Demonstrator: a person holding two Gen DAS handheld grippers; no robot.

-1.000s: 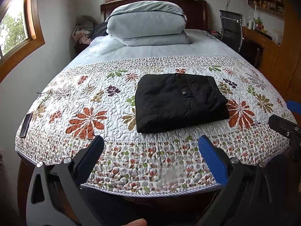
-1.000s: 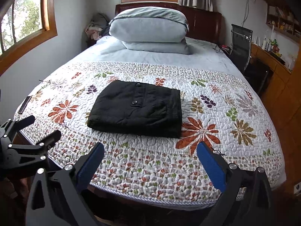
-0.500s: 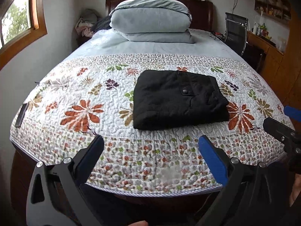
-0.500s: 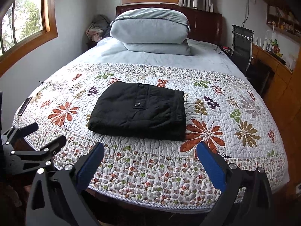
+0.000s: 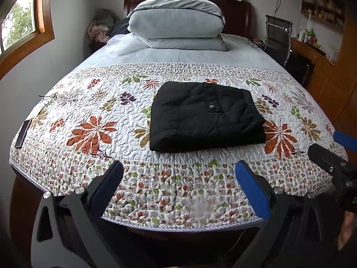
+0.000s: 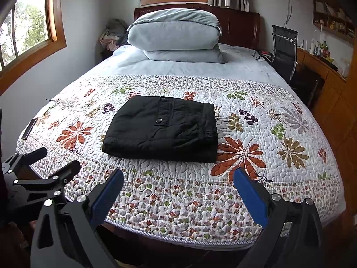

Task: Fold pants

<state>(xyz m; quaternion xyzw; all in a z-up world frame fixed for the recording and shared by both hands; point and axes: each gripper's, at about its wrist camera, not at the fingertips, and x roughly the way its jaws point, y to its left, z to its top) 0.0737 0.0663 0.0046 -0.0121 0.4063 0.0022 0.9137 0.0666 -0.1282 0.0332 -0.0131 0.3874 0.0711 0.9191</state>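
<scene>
you hold the left gripper (image 5: pixel 178 178) and right gripper (image 6: pixel 178 187) spread wide and empty, off the bed's foot, since the black pants (image 5: pixel 205 116) already lie folded square on the floral quilt (image 5: pixel 89 102).

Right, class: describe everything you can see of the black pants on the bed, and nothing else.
The black pants are folded into a compact, roughly rectangular bundle of several layers, in a matte, slightly puffy, creased fabric. On top is a flap or placket with two dark snap buttons. A gathered, elastic-looking edge runs down the right side. The bundle lies flat on the floral quilt near the foot of the bed. Neither gripper touches it.
</scene>
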